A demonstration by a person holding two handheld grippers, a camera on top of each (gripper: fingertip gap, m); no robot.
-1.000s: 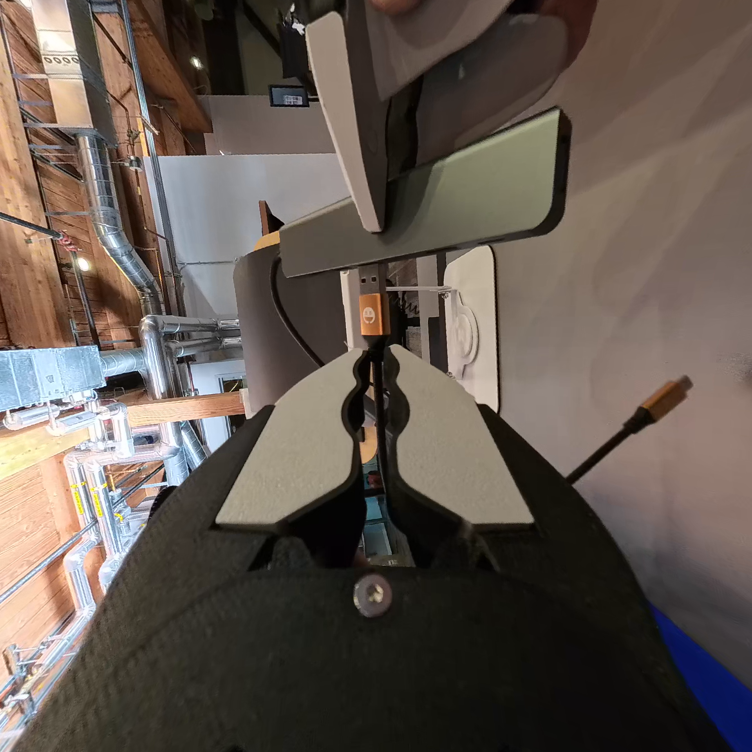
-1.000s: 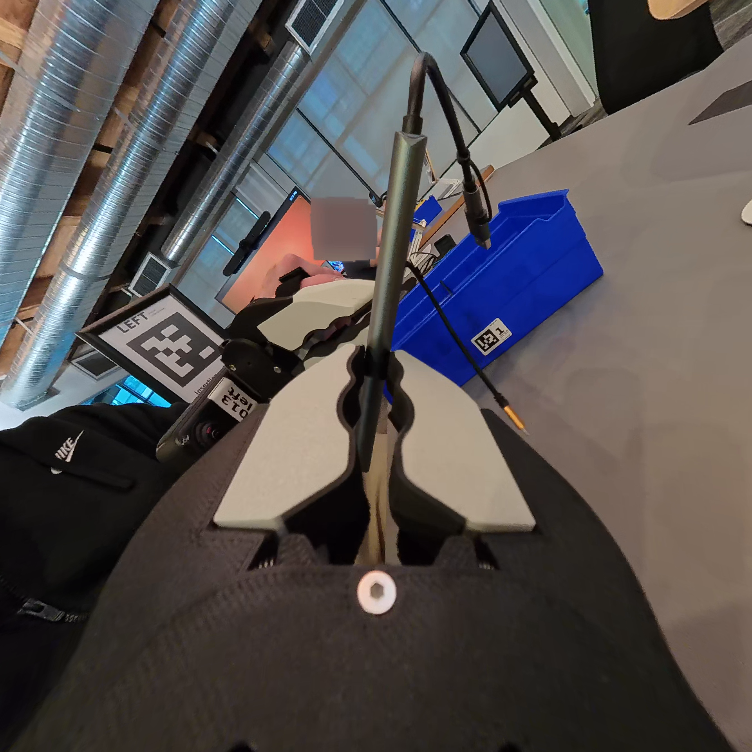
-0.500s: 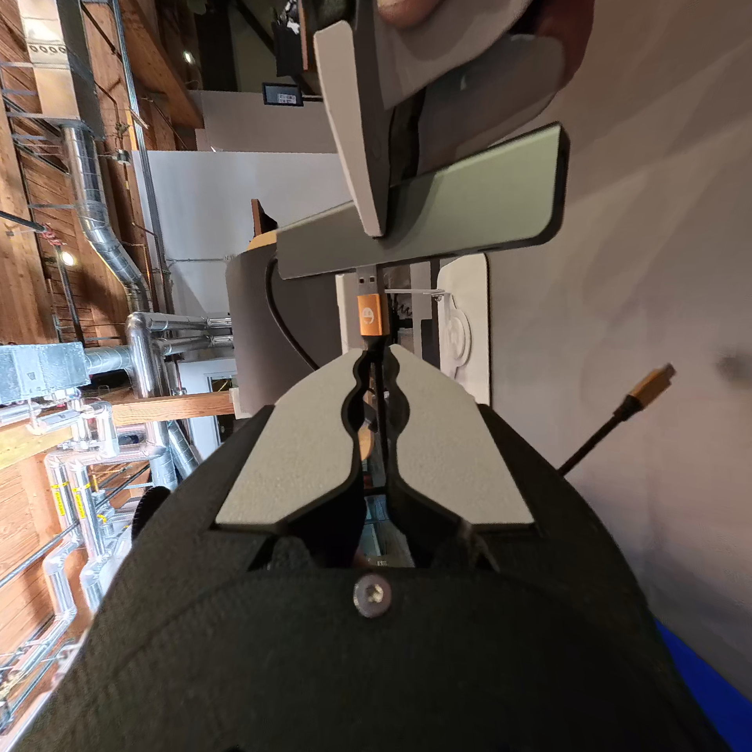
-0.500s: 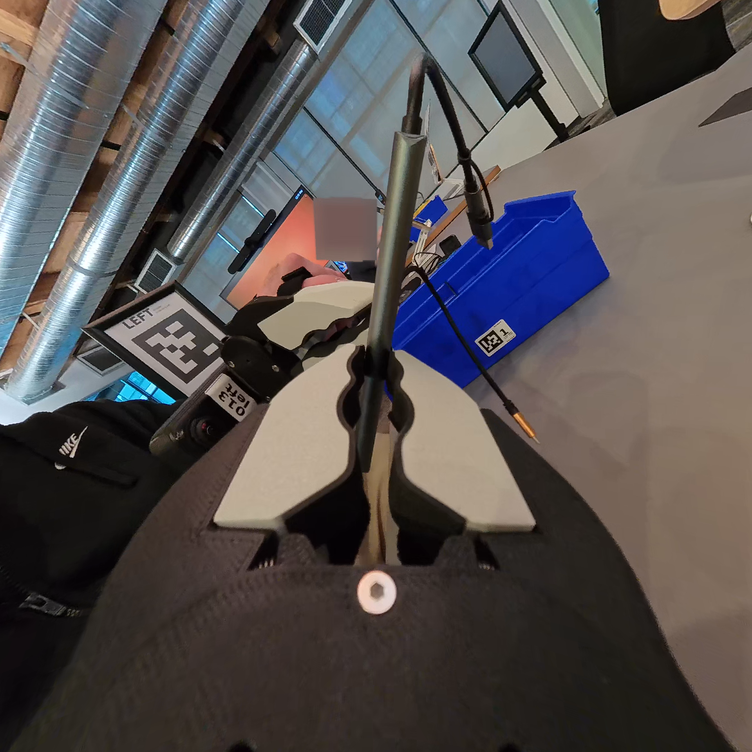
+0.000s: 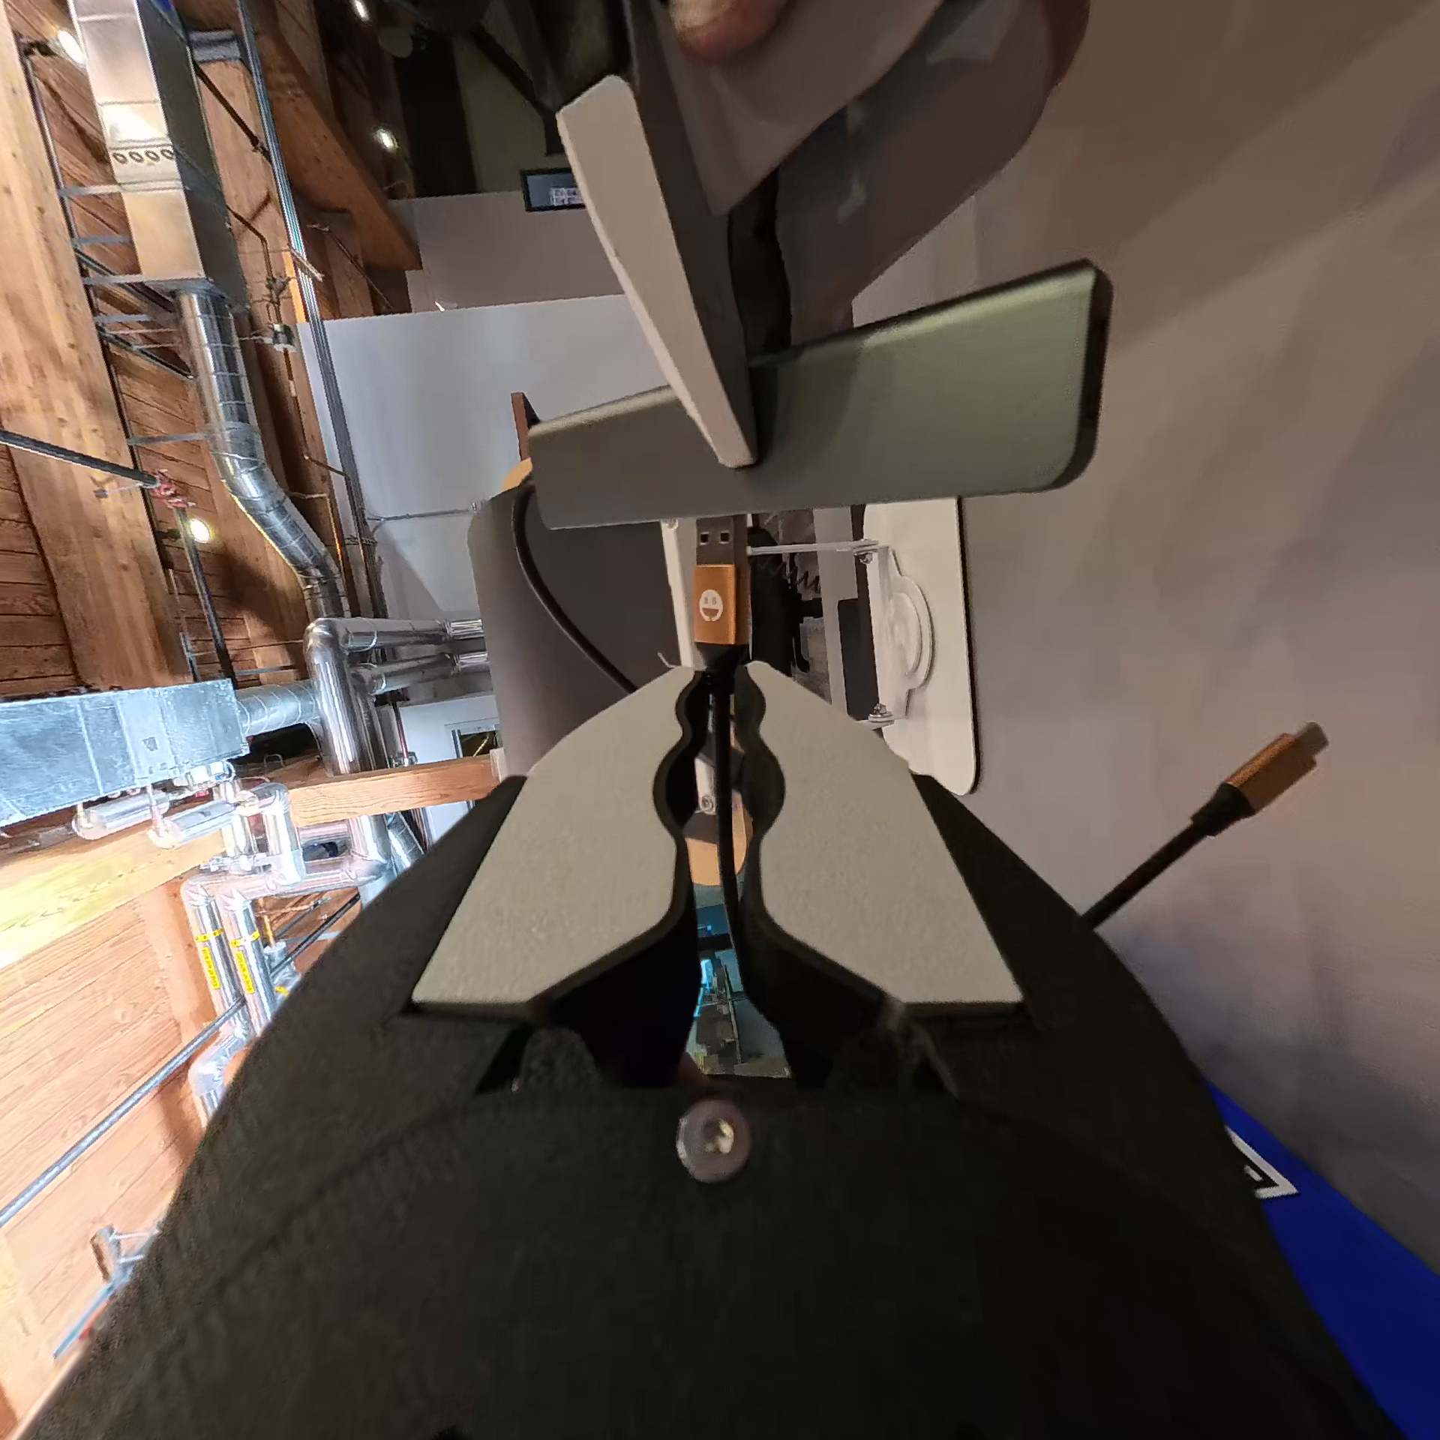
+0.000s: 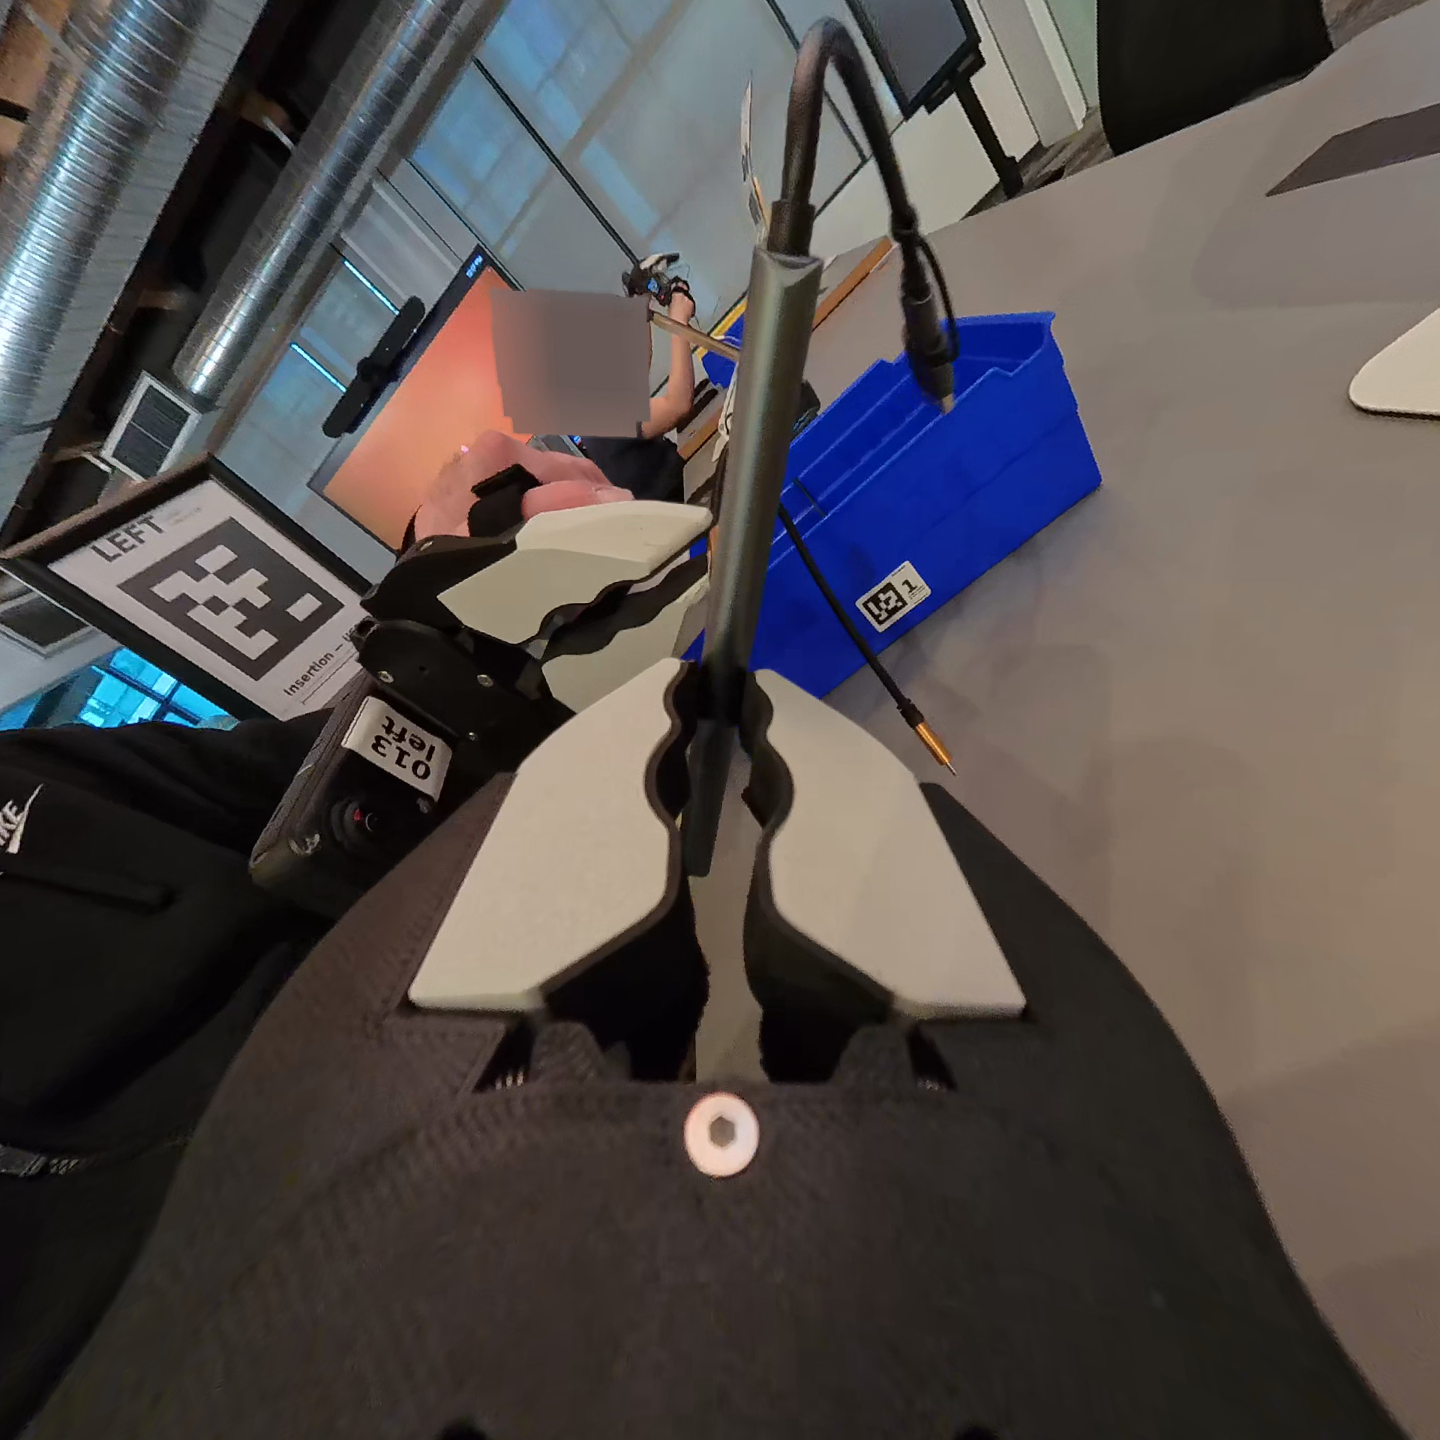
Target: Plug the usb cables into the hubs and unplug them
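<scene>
Blue bin, contents perhaps hidden.

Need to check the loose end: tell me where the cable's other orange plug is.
In the left wrist view the other orange plug hangs free at right, over the grey table, right of the left gripper.
</scene>
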